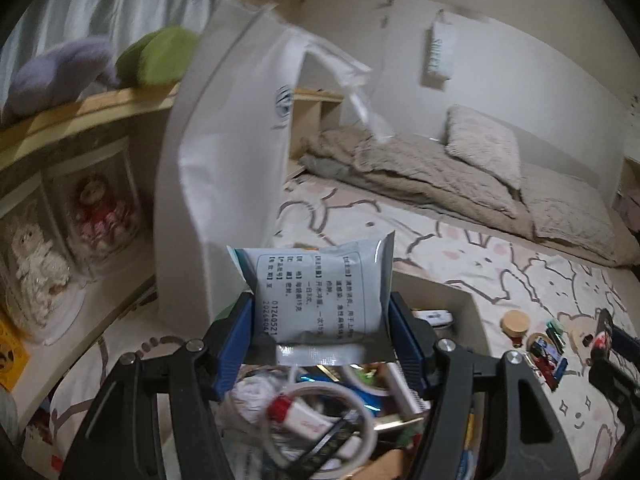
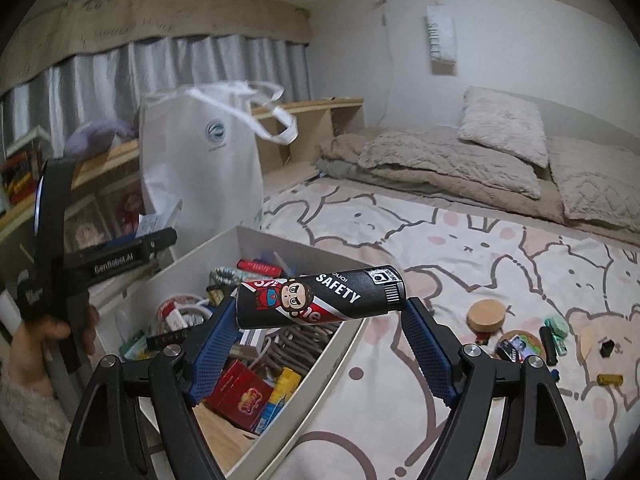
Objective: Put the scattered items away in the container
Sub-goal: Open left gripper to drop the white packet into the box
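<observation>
Two hand-held grippers work above one white open box (image 2: pixel 256 240): the left hand-held gripper (image 1: pixel 320 320) clamps one grey foil sachet (image 1: pixel 320 292), the right hand-held gripper (image 2: pixel 320 320) one black printed cylinder (image 2: pixel 320 300).

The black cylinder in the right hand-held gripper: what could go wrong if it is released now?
The black cylinder hangs over the box's near wall, not clearly inside, so it might hit the rim and roll onto the bedsheet. The box is already crowded, so it could bounce off the red box.
</observation>
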